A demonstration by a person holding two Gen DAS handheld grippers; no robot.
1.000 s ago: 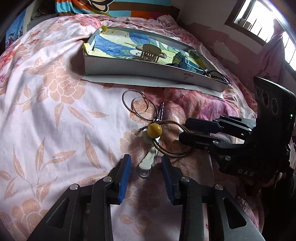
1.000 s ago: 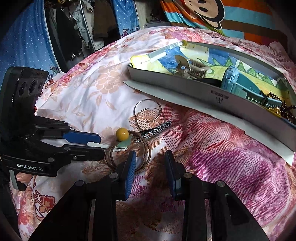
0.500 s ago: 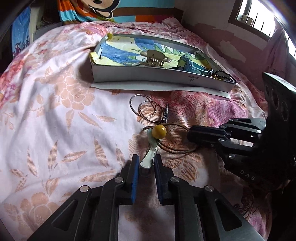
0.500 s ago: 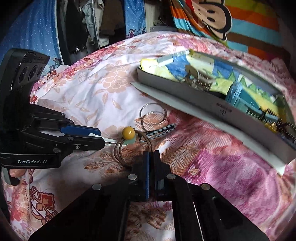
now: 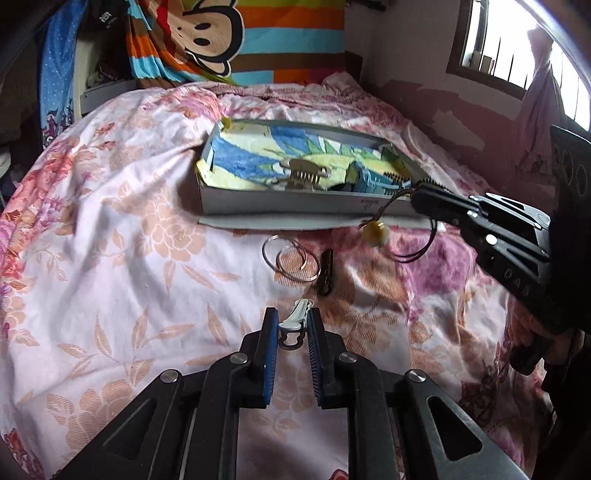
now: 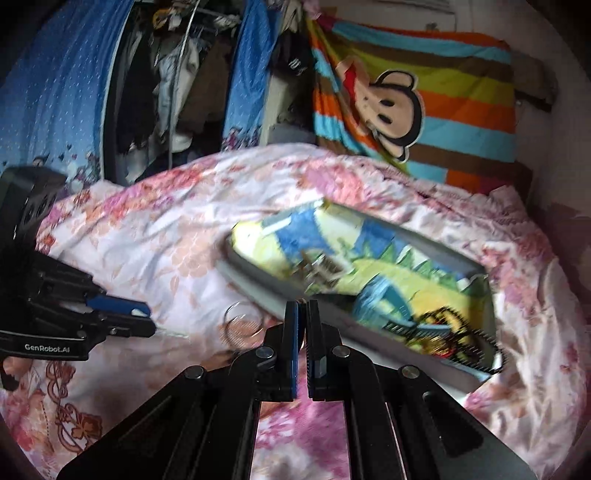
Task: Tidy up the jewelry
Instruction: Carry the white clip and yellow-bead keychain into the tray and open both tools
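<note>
Closest to the left camera, the left tongs [image 5: 293, 328] are clamped on the loop end of a small white hair clip [image 5: 296, 318], which pokes forward out of the blue pads above the flowery bedspread [image 5: 122, 236]. Just past that, two thin clear bangles [image 5: 291, 259] lie overlapping on the bed, with a dark hair clip [image 5: 326, 267] right beside them.

Off to the right, the right tongs [image 5: 421, 197] are squeezed tight on a loop of thin brown cord [image 5: 417, 247] with a yellow bead [image 5: 373, 232] dangling off it, all hanging in the air just in front of the tray. In the right camera the pads look pressed together and the cord itself is hard to make out since the picture is blurry.

Further back sits the grey tray [image 5: 295, 205], lined with a blue, yellow and green cloth, holding a tan claw clip [image 5: 304, 172], something teal [image 5: 365, 177] and dark beads [image 6: 447, 332] at its far right end. Behind it all is a striped monkey blanket [image 5: 236, 33].
</note>
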